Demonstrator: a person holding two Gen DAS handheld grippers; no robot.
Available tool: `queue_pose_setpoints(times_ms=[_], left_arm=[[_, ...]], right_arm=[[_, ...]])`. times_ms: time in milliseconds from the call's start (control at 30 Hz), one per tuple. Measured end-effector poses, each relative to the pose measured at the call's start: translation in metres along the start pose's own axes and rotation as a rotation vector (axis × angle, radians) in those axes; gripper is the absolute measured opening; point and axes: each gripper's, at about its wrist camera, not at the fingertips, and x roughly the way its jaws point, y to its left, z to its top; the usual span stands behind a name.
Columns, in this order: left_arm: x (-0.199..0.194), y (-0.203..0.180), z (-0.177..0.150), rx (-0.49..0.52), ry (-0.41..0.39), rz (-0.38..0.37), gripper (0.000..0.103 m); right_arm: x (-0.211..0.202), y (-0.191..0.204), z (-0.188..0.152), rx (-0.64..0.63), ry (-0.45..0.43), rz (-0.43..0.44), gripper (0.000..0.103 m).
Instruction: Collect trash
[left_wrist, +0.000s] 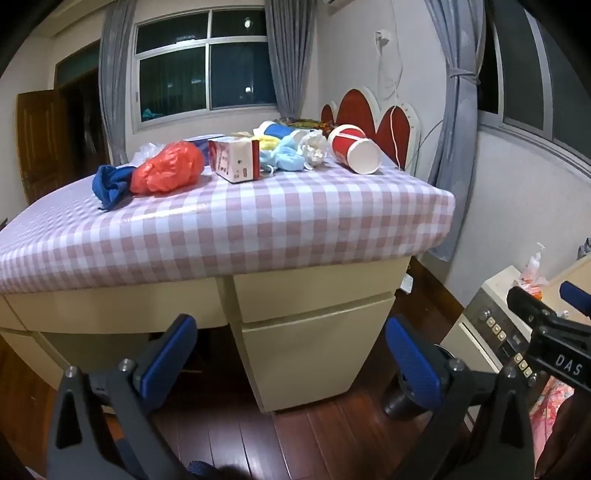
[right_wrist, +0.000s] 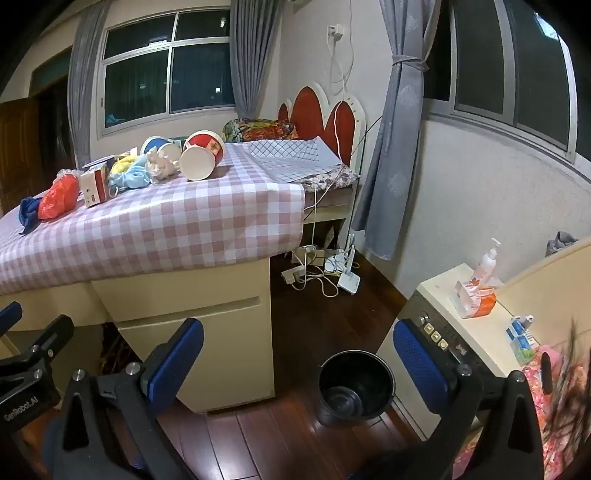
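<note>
I had both grippers hanging short of the desk, well apart from the trash. The left gripper (left_wrist: 291, 354) stood with its jaws spread wide and nothing between them; the right gripper (right_wrist: 299, 358) was the same, fully open and empty.

The trash lay in a loose row along the far part of the checked tablecloth (left_wrist: 258, 221): a blue cloth (left_wrist: 110, 184), a red plastic bag (left_wrist: 170, 168), a small red-and-white carton (left_wrist: 236, 158), light blue crumpled masks (left_wrist: 284, 158), a wad of white paper (left_wrist: 314, 149) and a red paper cup (left_wrist: 354, 147) tipped on its side. Between me and them stood only the desk's edge and its cream drawers (left_wrist: 310, 332).

Only the right view showed the black bin (right_wrist: 354, 387) on the wooden floor (right_wrist: 258, 435), just beside the drawers, and the tangle of cables (right_wrist: 321, 266) behind it. Grey curtains (right_wrist: 399, 147) framed dark windows.
</note>
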Motion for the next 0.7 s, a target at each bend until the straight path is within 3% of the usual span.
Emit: queue_pose_setpoints(times_ms=[267, 700], left_arm=[[-0.002, -0.016, -0.001, 0.012, 0.007, 0.017, 0.103], [-0.002, -0.011, 0.001, 0.015, 0.007, -0.006, 0.103]], right_arm=[[-0.002, -0.003, 0.002, 0.012, -0.001, 0.005, 0.103], [-0.004, -0.004, 0.003, 0.014, -0.009, 0.002, 0.103]])
